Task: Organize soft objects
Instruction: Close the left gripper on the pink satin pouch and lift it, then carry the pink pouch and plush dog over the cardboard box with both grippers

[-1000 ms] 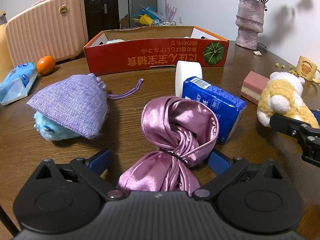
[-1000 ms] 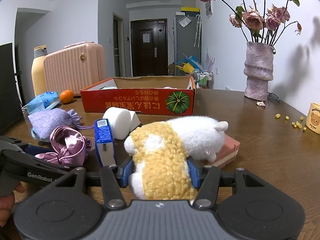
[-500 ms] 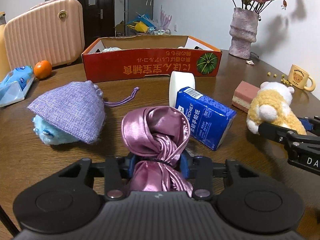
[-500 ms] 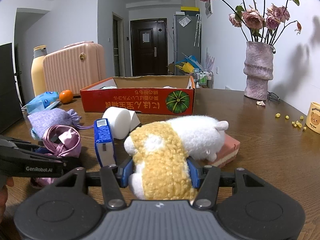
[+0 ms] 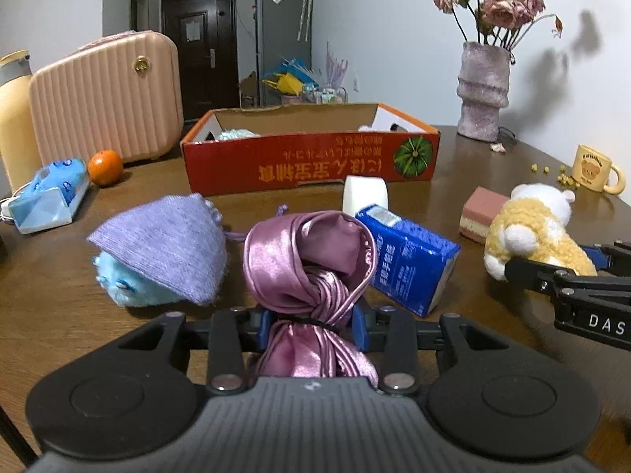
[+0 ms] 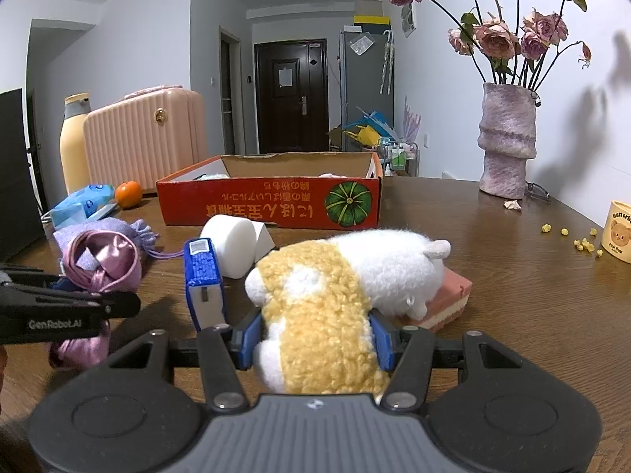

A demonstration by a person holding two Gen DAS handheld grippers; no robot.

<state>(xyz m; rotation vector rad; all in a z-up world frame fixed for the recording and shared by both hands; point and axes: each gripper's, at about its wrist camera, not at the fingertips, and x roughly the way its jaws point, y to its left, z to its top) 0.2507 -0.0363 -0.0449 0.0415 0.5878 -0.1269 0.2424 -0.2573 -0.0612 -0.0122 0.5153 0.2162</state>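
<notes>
Two claws, satin pouch (image 5: pixel 311 272) and plush toy (image 6: pixel 339 295) between fingers

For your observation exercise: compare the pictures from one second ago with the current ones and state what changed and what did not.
The left gripper closed: its open fingers came together on the tied neck of the pink satin scarf, and the scarf now looks raised off the table. The right gripper stayed clamped on the plush toy in the same place. The red box, tissue pack and purple pouch did not move.

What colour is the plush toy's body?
The plush toy is yellow and white, clearest in the right wrist view.
</notes>
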